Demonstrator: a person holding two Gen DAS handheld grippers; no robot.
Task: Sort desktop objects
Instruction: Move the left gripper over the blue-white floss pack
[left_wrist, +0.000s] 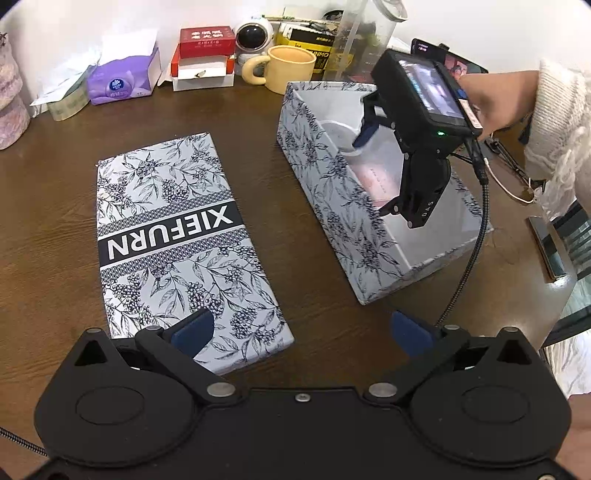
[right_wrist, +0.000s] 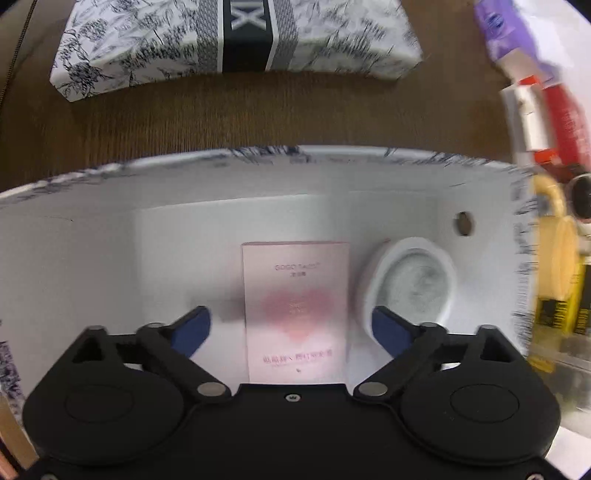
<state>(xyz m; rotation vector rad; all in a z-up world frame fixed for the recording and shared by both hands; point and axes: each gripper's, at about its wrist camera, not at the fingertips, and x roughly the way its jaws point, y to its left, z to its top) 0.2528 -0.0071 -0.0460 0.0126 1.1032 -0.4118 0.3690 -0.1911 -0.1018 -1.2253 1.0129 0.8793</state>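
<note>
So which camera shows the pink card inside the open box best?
The right wrist view. It looks straight down into the box, so the pink card shows whole between the open right hand-held gripper. In the left wrist view that gripper covers most of the card.

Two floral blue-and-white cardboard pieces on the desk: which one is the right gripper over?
The open floral box, not the flat XIEFURN-branded lid. The right gripper, jaws open, hangs above the pink heart-printed carton inside it.
</note>
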